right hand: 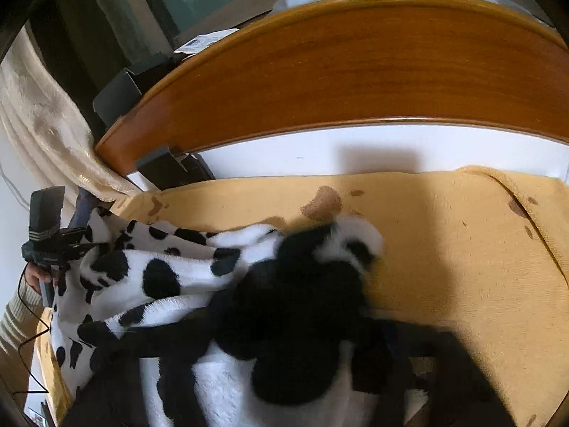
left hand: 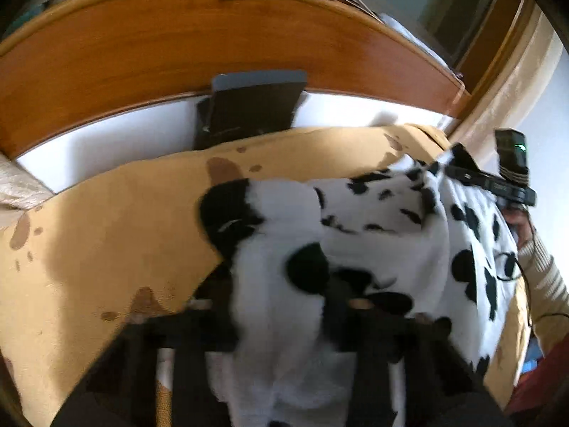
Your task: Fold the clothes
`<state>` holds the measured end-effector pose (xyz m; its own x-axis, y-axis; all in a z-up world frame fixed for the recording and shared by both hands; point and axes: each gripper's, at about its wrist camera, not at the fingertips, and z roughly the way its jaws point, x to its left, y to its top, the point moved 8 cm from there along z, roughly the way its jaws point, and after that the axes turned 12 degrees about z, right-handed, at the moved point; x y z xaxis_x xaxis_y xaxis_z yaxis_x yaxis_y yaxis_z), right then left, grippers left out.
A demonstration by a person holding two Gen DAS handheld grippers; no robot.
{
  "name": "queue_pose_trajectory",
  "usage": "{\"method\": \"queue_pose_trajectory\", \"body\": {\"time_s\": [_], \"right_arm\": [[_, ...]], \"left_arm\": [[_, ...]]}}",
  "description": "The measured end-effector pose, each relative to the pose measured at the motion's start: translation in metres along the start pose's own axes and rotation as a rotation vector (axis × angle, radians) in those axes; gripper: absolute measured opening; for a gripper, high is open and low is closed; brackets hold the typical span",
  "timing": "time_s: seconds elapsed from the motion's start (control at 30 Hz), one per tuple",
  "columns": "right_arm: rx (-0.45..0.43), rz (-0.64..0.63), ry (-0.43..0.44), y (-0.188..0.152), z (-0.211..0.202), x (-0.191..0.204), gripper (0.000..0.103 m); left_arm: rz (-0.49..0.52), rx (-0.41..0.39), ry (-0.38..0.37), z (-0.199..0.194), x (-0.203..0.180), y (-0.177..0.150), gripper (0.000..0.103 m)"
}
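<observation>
Both tongs are clamped on the cow-print fleece [left hand: 373, 213]: left tongs [left hand: 284, 320] on 1 edge, right tongs [right hand: 284, 348] on another, fabric bunched over the yellow bed cover [right hand: 444, 249]. Looks like the grab before a fold; next it needs lifting and spreading flat. No readable labels anywhere.

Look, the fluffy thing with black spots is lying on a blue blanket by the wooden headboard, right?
Almost. The fluffy spotted garment does lie near the wooden headboard, but the blanket under it is yellow-tan with brown patches, not blue. The right wrist view shows this clearly, and the left wrist view agrees.
</observation>
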<state>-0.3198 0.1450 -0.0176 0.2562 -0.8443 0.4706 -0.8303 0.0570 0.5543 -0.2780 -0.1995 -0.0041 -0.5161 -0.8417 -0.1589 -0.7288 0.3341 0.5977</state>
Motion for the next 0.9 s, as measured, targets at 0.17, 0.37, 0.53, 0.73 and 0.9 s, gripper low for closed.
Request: {"method": "queue_pose_trajectory", "body": {"time_s": [0.17, 0.37, 0.53, 0.73, 0.9], "right_arm": [[-0.104, 0.025, 0.017, 0.006, -0.031, 0.005, 0.022], [-0.137, -0.045, -0.097, 0.016, -0.024, 0.014, 0.022], [-0.042, -0.062, -0.211, 0.005, 0.011, -0.008, 0.023], [-0.081, -0.08, -0.32, 0.009, -0.005, -0.025, 0.084], [-0.254, -0.128, -0.382, 0.021, -0.058, -0.018, 0.084]], "left_arm": [[-0.172, -0.191, 0.016, -0.042, 0.025, 0.006, 0.021], [-0.222, -0.189, 0.123, -0.035, 0.037, 0.011, 0.021], [-0.235, -0.036, 0.199, 0.006, 0.043, -0.008, 0.033], [-0.198, 0.006, 0.384, -0.017, 0.057, -0.016, 0.086], [-0.204, -0.051, 0.492, -0.064, 0.054, -0.012, 0.086]]}}
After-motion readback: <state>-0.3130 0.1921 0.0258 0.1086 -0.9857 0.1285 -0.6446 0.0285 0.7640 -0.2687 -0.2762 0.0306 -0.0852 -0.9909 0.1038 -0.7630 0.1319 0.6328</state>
